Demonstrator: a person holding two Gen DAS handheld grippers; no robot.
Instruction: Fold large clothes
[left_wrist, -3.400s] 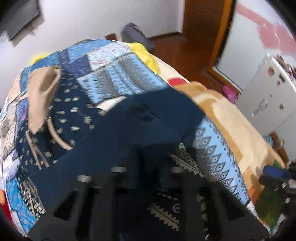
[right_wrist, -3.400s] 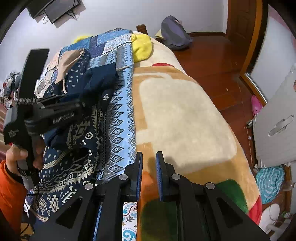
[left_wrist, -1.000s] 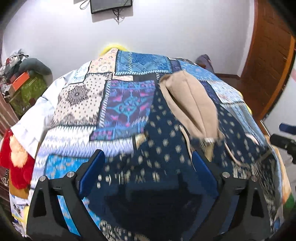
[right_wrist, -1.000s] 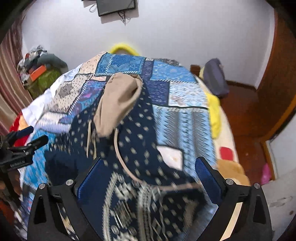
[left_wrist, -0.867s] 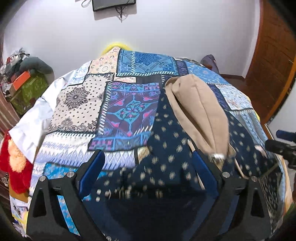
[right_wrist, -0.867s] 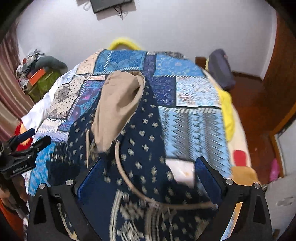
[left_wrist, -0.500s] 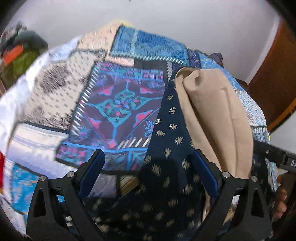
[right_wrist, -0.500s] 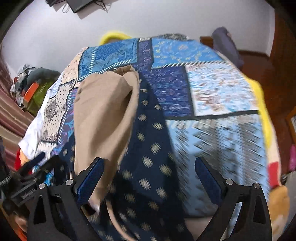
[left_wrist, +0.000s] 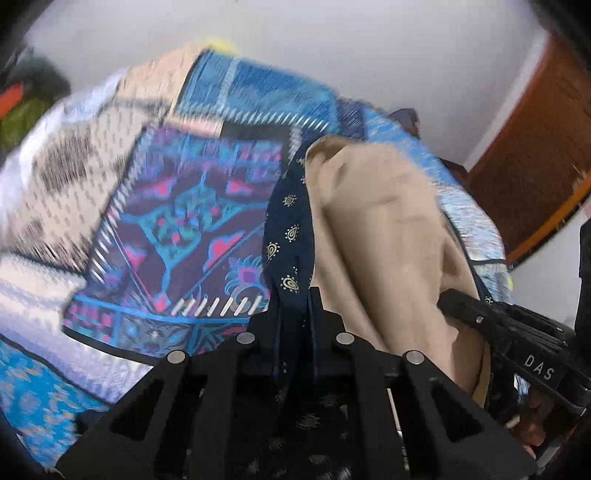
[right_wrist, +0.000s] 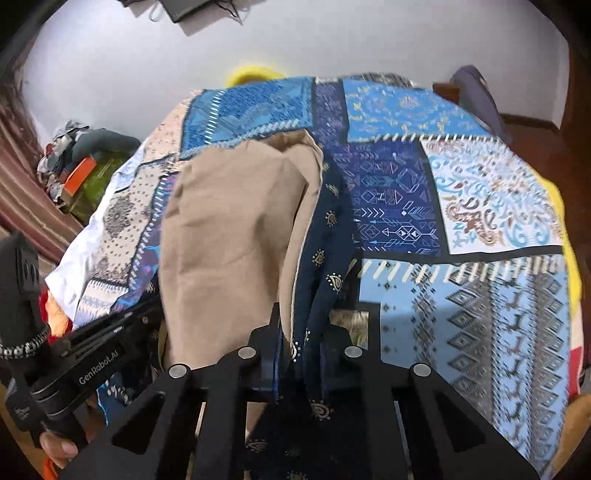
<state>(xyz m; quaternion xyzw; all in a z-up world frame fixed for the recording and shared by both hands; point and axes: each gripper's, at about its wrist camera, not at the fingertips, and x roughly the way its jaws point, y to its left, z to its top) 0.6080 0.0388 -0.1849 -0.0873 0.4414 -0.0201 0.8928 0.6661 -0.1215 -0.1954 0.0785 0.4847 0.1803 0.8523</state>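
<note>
Grab step's done I reckon: both the left gripper (left_wrist: 293, 314) and right gripper (right_wrist: 301, 332) have just clamped their fingers on the navy hoodie (right_wrist: 328, 236) edges flanking its tan hood, ahead on the bed (right_wrist: 480, 206), so next comes lifting both together.

Ahead: the tan hood (right_wrist: 236, 236) of the navy garment (right_wrist: 328, 240) stands in your way between both grippers
Left side: your left gripper (left_wrist: 295, 306) has open patchwork bedspread (left_wrist: 177, 214) beside it
Right side: your right gripper (right_wrist: 299, 332) has flat bedspread free to its right, up to the yellow pillow (right_wrist: 561, 206)
Between hands: tight, each gripper shows close in the other's view
Far end: white wall (right_wrist: 332, 40) closes off the bed
</note>
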